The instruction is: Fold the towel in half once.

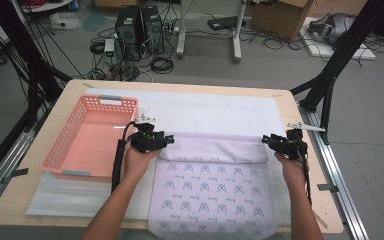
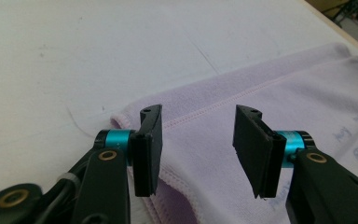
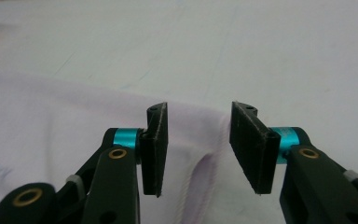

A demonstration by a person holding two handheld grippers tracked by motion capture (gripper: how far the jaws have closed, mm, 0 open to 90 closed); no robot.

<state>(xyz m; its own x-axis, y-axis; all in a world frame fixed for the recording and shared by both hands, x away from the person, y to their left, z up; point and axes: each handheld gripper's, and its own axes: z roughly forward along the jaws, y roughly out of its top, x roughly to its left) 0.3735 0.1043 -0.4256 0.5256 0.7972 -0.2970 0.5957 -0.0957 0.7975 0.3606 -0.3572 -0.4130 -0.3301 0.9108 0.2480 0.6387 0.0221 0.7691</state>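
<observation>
A pale lilac towel [image 1: 210,190] printed with small blue figures lies on the white mat, its far edge folded back into a plain band [image 1: 212,149]. My left gripper [image 1: 166,140] hovers at the band's left corner, jaws open, the towel corner [image 2: 200,154] lying loose below them. At the band's right corner my right gripper [image 1: 268,141] also stands open over the towel's hemmed corner [image 3: 200,163]. Neither pair of pads presses on the cloth.
A pink plastic basket [image 1: 65,150] stands at the left of the table, close to my left hand. A white mat [image 1: 215,107] covers the wooden table [image 1: 310,165]. Beyond the far edge are computers, cables and cardboard boxes on the floor.
</observation>
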